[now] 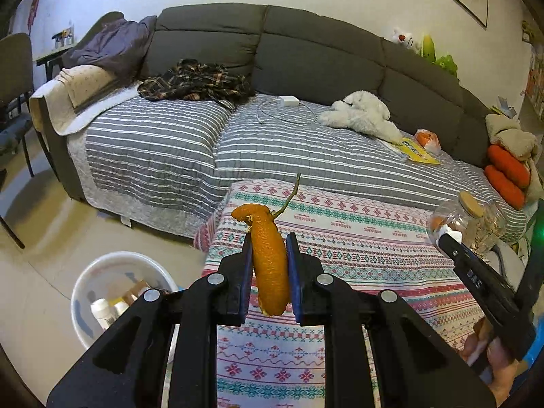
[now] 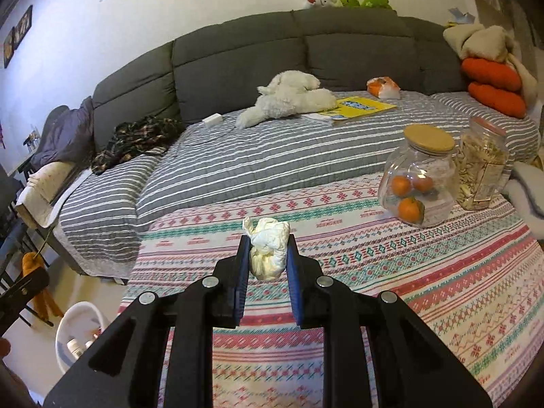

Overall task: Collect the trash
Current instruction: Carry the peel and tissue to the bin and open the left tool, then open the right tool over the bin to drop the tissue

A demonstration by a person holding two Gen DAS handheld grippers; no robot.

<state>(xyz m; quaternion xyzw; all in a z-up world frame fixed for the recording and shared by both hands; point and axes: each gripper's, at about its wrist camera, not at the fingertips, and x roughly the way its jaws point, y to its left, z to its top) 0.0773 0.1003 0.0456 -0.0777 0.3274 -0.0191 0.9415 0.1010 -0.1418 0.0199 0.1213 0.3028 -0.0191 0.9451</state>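
Note:
My left gripper [image 1: 269,243] is shut on a long strip of orange peel [image 1: 268,265] with a thin green stem, held above the patterned tablecloth [image 1: 357,258]. My right gripper [image 2: 267,243] is shut on a crumpled white tissue [image 2: 268,250], also lifted over the cloth. The right gripper [image 1: 448,234] shows at the right edge of the left wrist view with the tissue at its tip. In the right wrist view the orange peel [image 2: 35,272] hangs at the far left. A white bin [image 1: 102,272] with bottles and wrappers inside stands on the floor, left of the table.
A lidded glass jar of oranges [image 2: 420,183] and a jar of seeds [image 2: 482,166] stand on the table's right side. Behind is a grey sofa [image 1: 272,51] with a striped cover, plaid shirt, white plush toy [image 2: 289,98], yellow book and charger. A dark chair [image 1: 13,78] stands left.

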